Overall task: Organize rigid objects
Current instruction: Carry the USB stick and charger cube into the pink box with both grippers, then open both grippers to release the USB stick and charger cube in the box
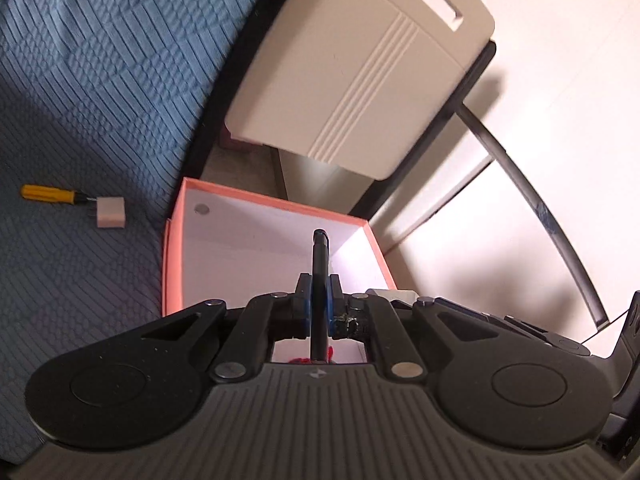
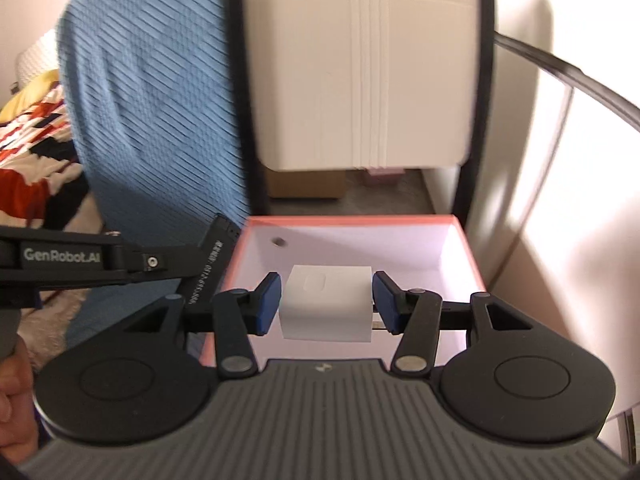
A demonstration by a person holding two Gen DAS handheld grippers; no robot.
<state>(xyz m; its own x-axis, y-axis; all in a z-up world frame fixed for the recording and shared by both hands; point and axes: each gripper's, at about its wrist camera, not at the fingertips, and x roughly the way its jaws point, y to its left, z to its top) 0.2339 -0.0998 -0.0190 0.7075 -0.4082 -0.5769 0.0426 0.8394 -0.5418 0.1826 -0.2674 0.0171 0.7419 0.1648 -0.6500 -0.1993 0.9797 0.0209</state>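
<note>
My left gripper (image 1: pixel 319 300) is shut on a thin flat black object (image 1: pixel 320 272), held edge-on above the open pink box (image 1: pixel 174 256). From the right wrist view this object (image 2: pixel 214 268) is a black slab with white print, at the box's left rim. My right gripper (image 2: pixel 326 300) holds a white cube-shaped charger (image 2: pixel 325 304) between its blue pads (image 2: pixel 267 304) over the pink box (image 2: pixel 468 248); the pads sit at its sides with slight gaps showing. A yellow-handled screwdriver (image 1: pixel 52 194) and another white charger (image 1: pixel 111 212) lie on the blue bedspread (image 1: pixel 80 100).
A beige plastic chair (image 1: pixel 348 68) stands beyond the box, also in the right wrist view (image 2: pixel 360 80). A dark curved bar (image 1: pixel 540 208) runs along the right. A patterned blanket (image 2: pixel 36 152) lies at far left. A cardboard box (image 2: pixel 306 184) sits under the chair.
</note>
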